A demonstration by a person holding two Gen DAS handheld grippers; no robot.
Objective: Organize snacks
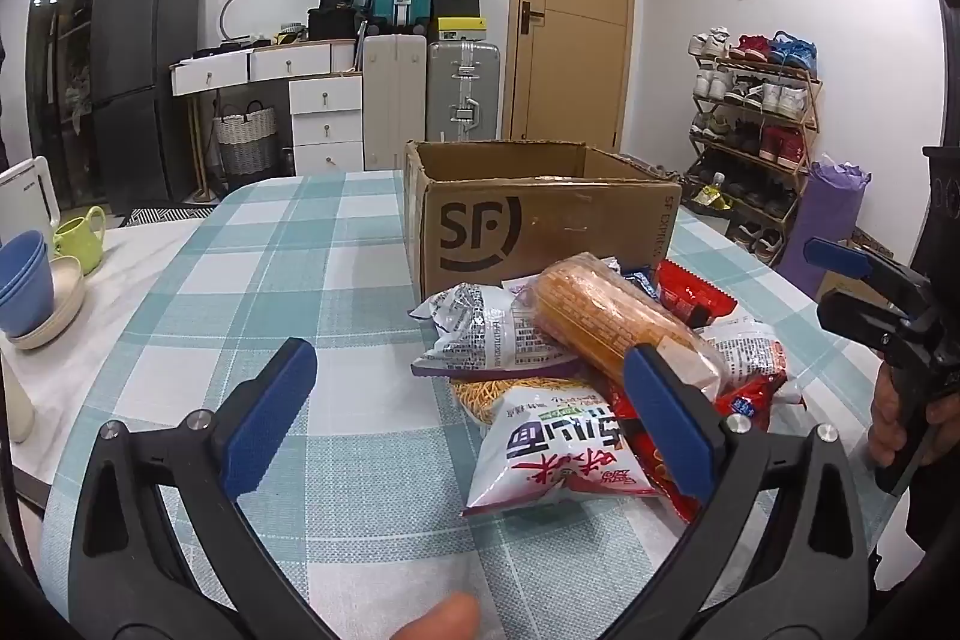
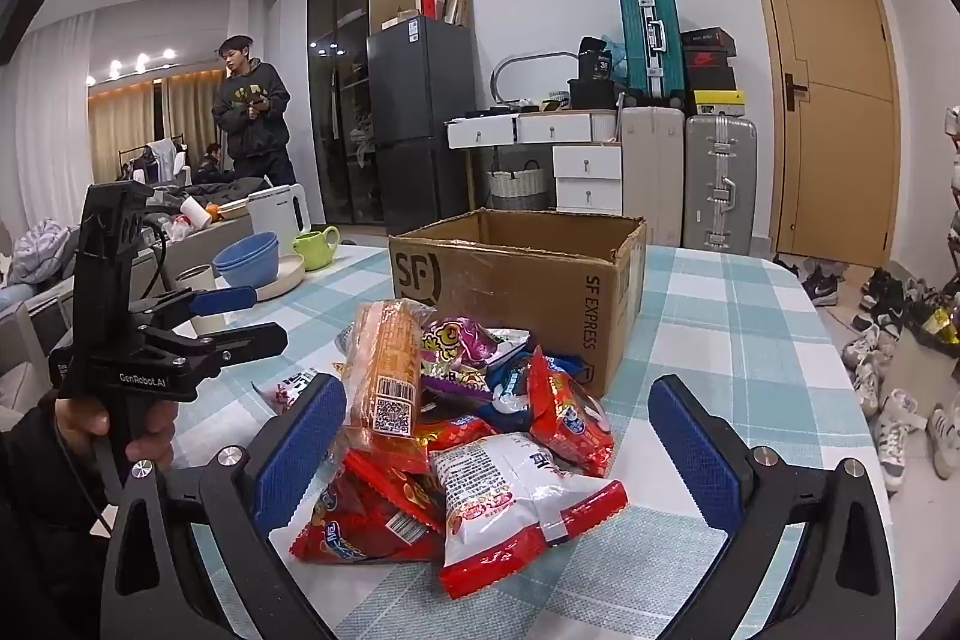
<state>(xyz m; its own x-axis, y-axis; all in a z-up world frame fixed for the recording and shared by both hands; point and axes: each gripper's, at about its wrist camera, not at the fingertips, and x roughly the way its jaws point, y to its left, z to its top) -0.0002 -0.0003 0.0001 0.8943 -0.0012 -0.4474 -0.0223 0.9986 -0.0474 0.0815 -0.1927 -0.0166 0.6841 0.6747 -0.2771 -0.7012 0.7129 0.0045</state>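
Right in front of both grippers, on the checked tablecloth (image 1: pixel 252 280), sits a heap of snack bags, with one open cardboard box (image 2: pixel 528 280) just behind it. The long orange pack (image 1: pixel 618 322) lies on top of the heap, its long axis running diagonally from the box side down toward the left gripper (image 1: pixel 474 412), near end sloping lower. That gripper's jaws are spread wide with nothing between the pads; its right finger covers the near end of the orange pack. The right gripper (image 2: pixel 498 445) is spread wide too, hovering over the near side of the heap around a red-and-white bag (image 2: pixel 516 508). The bags overlap so much I can't count them; the lower ones are mostly buried. Off to the left gripper's left: two stacked blue bowls (image 1: pixel 24 280) and one green mug (image 1: pixel 81 235)
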